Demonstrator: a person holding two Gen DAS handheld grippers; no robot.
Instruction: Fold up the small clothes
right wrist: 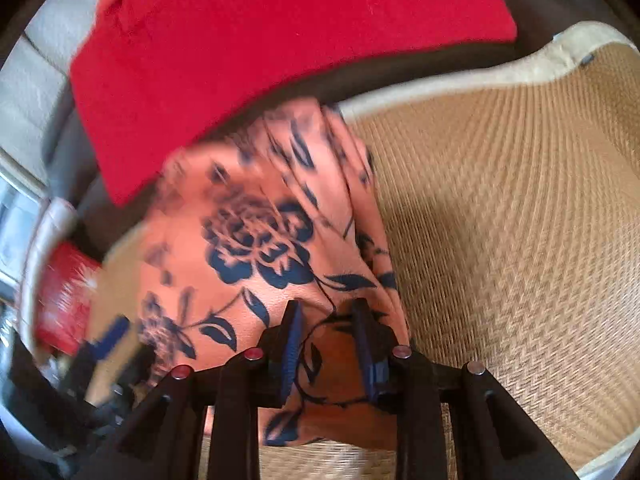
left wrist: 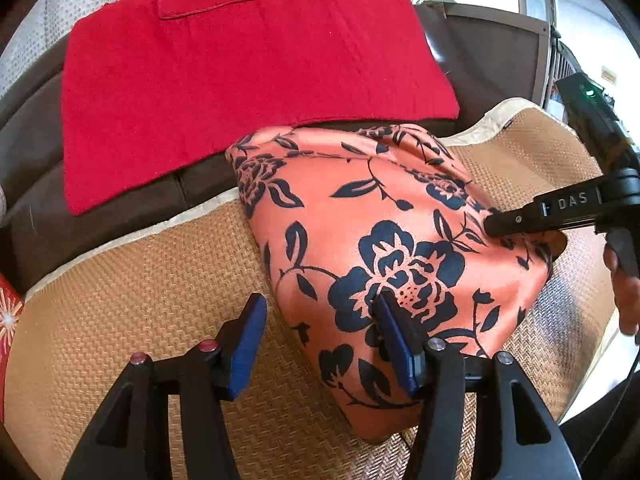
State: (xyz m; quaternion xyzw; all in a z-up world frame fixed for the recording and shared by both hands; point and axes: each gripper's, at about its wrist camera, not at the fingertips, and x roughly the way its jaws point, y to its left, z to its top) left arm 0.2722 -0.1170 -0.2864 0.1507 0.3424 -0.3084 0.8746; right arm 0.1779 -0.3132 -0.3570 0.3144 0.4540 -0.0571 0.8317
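Slipping is the nearest risk: the left gripper (left wrist: 320, 344) stands with its jaws well apart, one blue pad resting against the orange floral garment (left wrist: 384, 248) and the other over bare mat, so it pins nothing. If the cloth is pulled from the other side, this near edge is free to drag across the woven mat (left wrist: 140, 280) and the fold could skew.

Further along, the right gripper (right wrist: 326, 344) has its jaws narrowed around a raised ridge of the same garment, the fabric running up between the two pads. In the left wrist view its tip (left wrist: 504, 226) sits at the garment's right edge, where the cloth bunches beneath it. Whether the pads truly bite or only bracket the fold I cannot tell; the right wrist view is blurred. The satin looks slick, so a shallow pinch could let the layer slide out mid-lift, or catch one layer and leave the one below behind.

Beyond, the garment lies partly folded on the mat, its far corner just beside the red cloth (left wrist: 240, 92) draped over the dark sofa back. A wide sweep could ruck that cloth or drop the fold onto it.
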